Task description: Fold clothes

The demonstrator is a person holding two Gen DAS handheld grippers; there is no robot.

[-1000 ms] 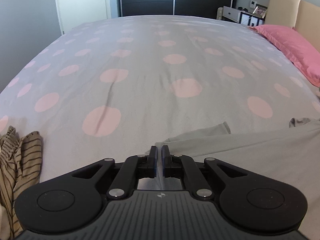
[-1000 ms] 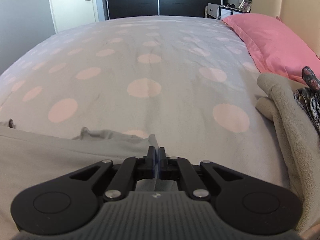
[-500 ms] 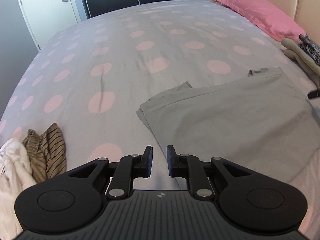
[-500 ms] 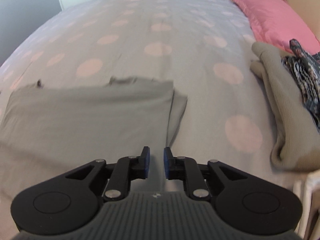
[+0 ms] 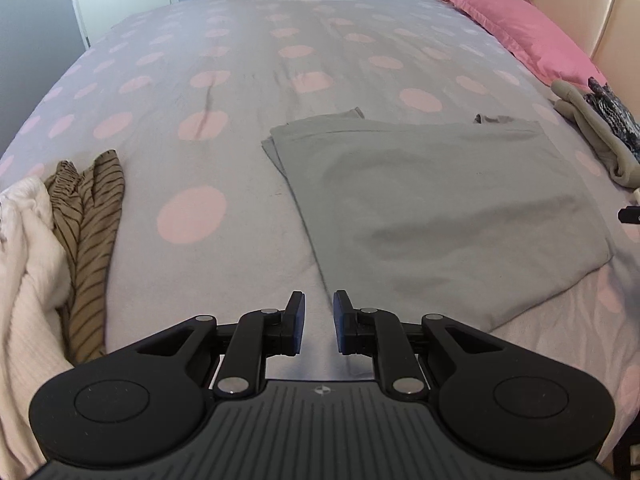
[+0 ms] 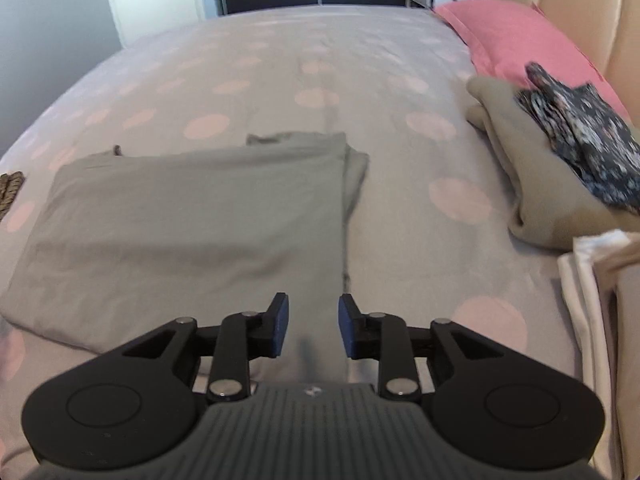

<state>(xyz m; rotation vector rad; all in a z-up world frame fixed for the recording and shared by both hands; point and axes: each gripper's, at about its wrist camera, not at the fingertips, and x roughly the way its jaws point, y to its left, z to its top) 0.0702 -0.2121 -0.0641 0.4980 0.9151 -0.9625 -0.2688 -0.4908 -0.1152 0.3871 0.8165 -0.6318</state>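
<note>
A grey garment (image 5: 440,208) lies folded flat on the dotted bed cover (image 5: 240,92), its far edge doubled over. My left gripper (image 5: 319,312) hovers open above the garment's near left edge, nothing between its pads. The same garment (image 6: 192,220) fills the left half of the right wrist view. My right gripper (image 6: 312,316) hangs above its near right corner with the jaws opening and no cloth pinched between them. A small black tip of the right gripper (image 5: 630,215) shows at the right edge of the left wrist view.
A striped brown garment (image 5: 90,232) and a white knit one (image 5: 28,280) lie heaped at the left. At the right a beige folded piece (image 6: 532,176) carries a dark floral one (image 6: 580,144), with white folded cloth (image 6: 592,280) nearer. A pink pillow (image 5: 528,36) lies by the headboard.
Both grippers let go of the grey garment's far edge, opened, and drew back toward the near side. The garment now lies folded on the bed.
</note>
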